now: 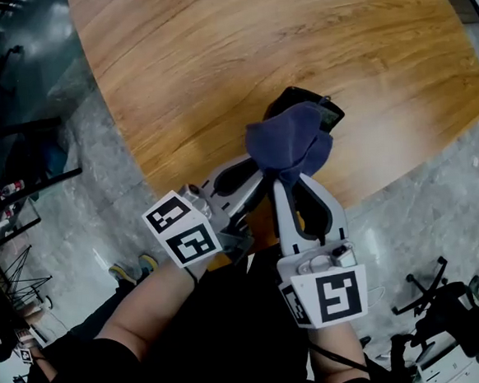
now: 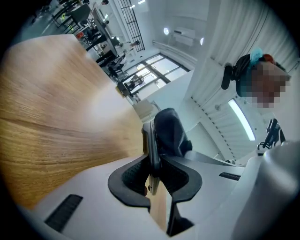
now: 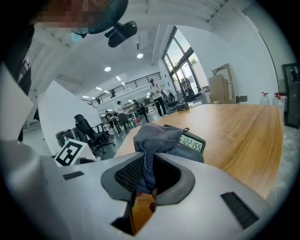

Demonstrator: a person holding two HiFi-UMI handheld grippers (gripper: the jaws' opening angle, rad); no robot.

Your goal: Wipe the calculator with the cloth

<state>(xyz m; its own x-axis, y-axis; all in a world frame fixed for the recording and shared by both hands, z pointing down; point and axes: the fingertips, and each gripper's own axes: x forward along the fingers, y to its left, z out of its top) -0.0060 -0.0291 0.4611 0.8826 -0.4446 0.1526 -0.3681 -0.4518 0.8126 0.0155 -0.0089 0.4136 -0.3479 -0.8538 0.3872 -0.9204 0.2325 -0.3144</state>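
A black calculator (image 1: 305, 105) is held up over the near edge of the wooden table (image 1: 237, 54), mostly covered by a dark blue cloth (image 1: 289, 141). My left gripper (image 1: 251, 177) comes in from the left and is shut on the calculator's near end. In the left gripper view the calculator (image 2: 152, 140) stands edge-on between the pads of the left gripper (image 2: 153, 161), with the cloth (image 2: 169, 131) behind it. My right gripper (image 1: 290, 181) is shut on a bunched fold of the cloth. In the right gripper view the cloth (image 3: 152, 140), pinched by the right gripper (image 3: 147, 171), lies over the calculator; its lit display (image 3: 192, 143) shows.
The round table's edge curves just in front of both grippers, with grey floor (image 1: 102, 230) below it. Office chairs (image 1: 446, 302) stand at the lower right and dark frames (image 1: 14, 163) at the left. The person's legs fill the bottom of the head view.
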